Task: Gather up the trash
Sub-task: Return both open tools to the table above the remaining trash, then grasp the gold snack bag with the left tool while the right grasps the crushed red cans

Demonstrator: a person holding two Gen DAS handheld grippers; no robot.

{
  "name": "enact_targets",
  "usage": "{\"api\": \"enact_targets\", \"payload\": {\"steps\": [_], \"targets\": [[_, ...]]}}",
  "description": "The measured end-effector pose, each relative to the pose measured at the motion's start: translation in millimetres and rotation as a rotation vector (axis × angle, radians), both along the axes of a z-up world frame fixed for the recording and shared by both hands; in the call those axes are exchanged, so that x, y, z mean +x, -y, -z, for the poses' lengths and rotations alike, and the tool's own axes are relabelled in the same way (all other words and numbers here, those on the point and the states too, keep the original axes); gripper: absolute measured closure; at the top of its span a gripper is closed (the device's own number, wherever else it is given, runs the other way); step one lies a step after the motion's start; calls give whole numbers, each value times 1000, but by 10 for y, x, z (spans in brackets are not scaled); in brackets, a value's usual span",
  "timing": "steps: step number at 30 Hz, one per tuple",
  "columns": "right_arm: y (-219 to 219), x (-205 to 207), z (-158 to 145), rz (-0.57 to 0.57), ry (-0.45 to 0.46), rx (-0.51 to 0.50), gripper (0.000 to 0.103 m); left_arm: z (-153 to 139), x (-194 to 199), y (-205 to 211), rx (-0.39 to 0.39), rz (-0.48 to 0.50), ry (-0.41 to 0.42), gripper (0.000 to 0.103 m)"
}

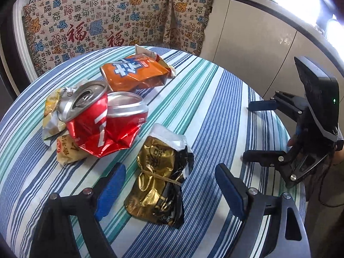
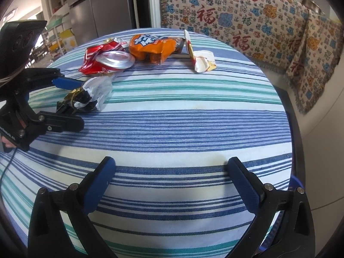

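On the striped desk (image 1: 215, 99), the gold-and-black wrapper (image 1: 161, 182) lies between the spread fingers of the left gripper (image 1: 169, 182), untouched, just beside the crushed red can (image 1: 103, 118). Well apart from the wrapper, the right gripper (image 2: 172, 172) hovers with fingers apart, holding nothing.

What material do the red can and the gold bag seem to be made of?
Red can: thin metal, probably aluminium, with a bare silver rim, glossy red paint and sharp crush creases.
Gold bag: metallised plastic film, it seems, with a shiny gold and black outside, fine crinkles and a pale lining at the torn mouth.
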State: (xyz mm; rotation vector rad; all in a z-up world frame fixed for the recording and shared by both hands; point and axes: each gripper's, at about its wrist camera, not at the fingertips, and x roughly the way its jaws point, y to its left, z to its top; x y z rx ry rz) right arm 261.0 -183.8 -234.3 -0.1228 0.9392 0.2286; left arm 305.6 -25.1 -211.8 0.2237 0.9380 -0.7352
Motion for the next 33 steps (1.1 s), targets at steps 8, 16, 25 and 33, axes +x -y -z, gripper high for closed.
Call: {"api": "enact_targets", "payload": {"steps": [8,16,25,33], "targets": [[14,31,4,0,-11,-1,0,-67,-375,-212,27,-144,50,62],[-196,85,-294,-19,76,128,7,-63,-437,-988,52,-582,62,57],[-1056,811,-441,-97,130,117,7,-17,-445,-1099,-19,-590,35,40],[-1300,1203,-215,-35,43,26,51,-25,-447,-1082,-9,-597,36,40]]}}
